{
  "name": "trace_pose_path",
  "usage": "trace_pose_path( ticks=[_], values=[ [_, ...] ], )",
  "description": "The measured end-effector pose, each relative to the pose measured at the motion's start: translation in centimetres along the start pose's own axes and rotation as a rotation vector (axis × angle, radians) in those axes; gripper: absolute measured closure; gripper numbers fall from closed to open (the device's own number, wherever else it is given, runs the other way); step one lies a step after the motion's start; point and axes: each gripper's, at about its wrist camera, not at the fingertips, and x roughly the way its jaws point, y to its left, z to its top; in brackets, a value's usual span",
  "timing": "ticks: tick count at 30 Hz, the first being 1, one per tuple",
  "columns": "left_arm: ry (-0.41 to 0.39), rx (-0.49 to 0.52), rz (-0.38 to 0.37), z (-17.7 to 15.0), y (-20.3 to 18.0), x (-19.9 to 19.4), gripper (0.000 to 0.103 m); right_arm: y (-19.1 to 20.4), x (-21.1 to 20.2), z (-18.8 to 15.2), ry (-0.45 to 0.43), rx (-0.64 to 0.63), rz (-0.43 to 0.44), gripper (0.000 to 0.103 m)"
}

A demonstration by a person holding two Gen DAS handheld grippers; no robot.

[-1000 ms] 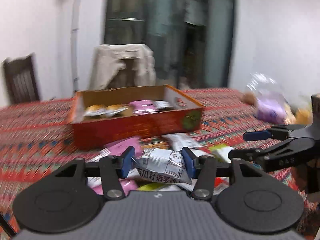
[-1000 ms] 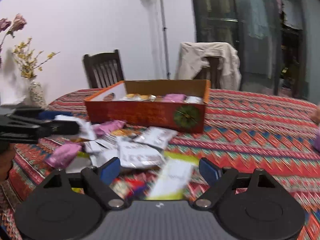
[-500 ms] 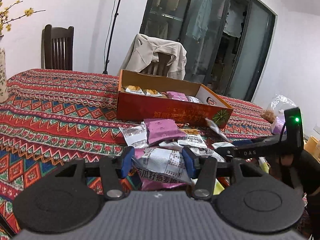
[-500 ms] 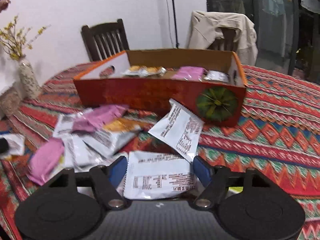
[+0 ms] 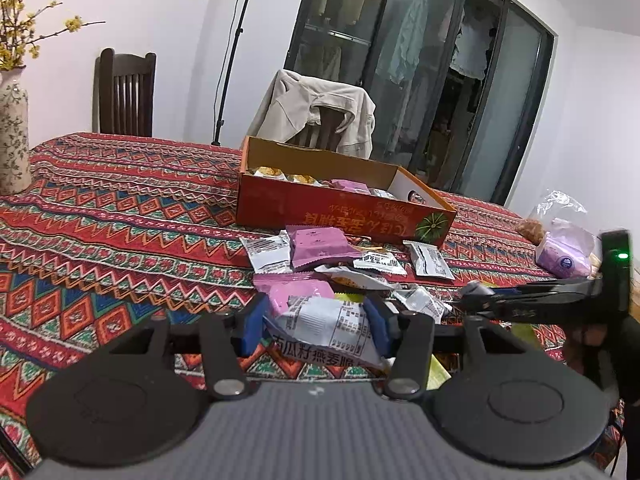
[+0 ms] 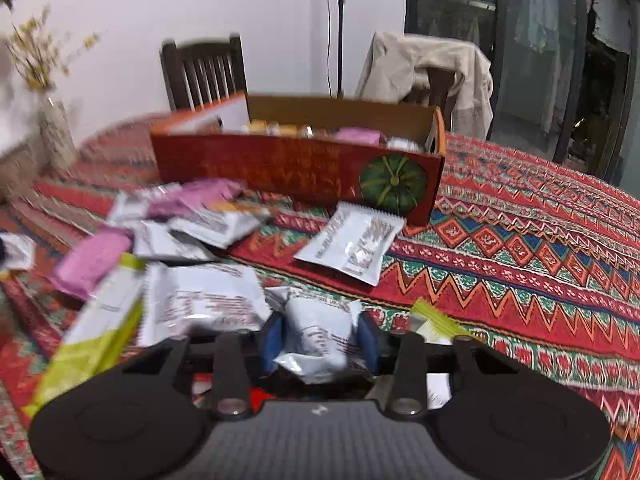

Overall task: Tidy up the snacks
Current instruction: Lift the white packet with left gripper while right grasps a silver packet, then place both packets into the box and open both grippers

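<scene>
An orange-red cardboard box [image 5: 340, 216] stands on the patterned tablecloth with several snack packets inside. In front of it lies a loose pile of white and pink packets [image 5: 320, 242]. My left gripper [image 5: 316, 325] is shut on a white packet with black print [image 5: 324, 320], held just above the cloth near the pile. In the right wrist view my right gripper [image 6: 320, 338] is closing its jaws on a crumpled white packet [image 6: 316, 326] at the pile's near edge, and the blue pads [image 6: 274, 336] press its sides. The box [image 6: 280, 164] lies beyond it.
A vase with yellow flowers [image 5: 12, 136] stands at the table's left. A clear plastic bag of snacks [image 5: 564, 244] sits at the right. Two chairs stand behind the table, one draped with a beige coat [image 5: 316, 112]. A yellow-green packet [image 6: 92, 332] lies left of the right gripper.
The right gripper dropped into the pile and its jaws narrowed from wide apart to pinching a white packet. The left gripper kept its packet and shifted sideways, rolling a little.
</scene>
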Motion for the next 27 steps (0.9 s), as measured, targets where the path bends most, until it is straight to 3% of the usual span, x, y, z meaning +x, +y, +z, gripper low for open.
trace_pose_path(
  ticks=[5,12,19,27],
  values=[
    [-0.017,0.006,-0.004,0.1,-0.7,-1.4,0.05,0.4,-3.9,-0.7,-0.108,0.043,-0.003,0.078],
    [-0.046,0.04,-0.026,0.2,-2.7,-3.4,0.05,2.0,-10.2,-2.0,-0.218,0.034,0.023,0.079],
    [-0.071,0.055,-0.043,-0.5,-4.3,-5.7,0.05,4.4,-14.9,-3.6,-0.258,-0.011,0.069,0.079],
    [-0.089,0.068,-0.042,-0.5,-4.9,-7.1,0.05,5.5,-16.6,-4.5,-0.272,-0.017,0.09,0.079]
  ],
)
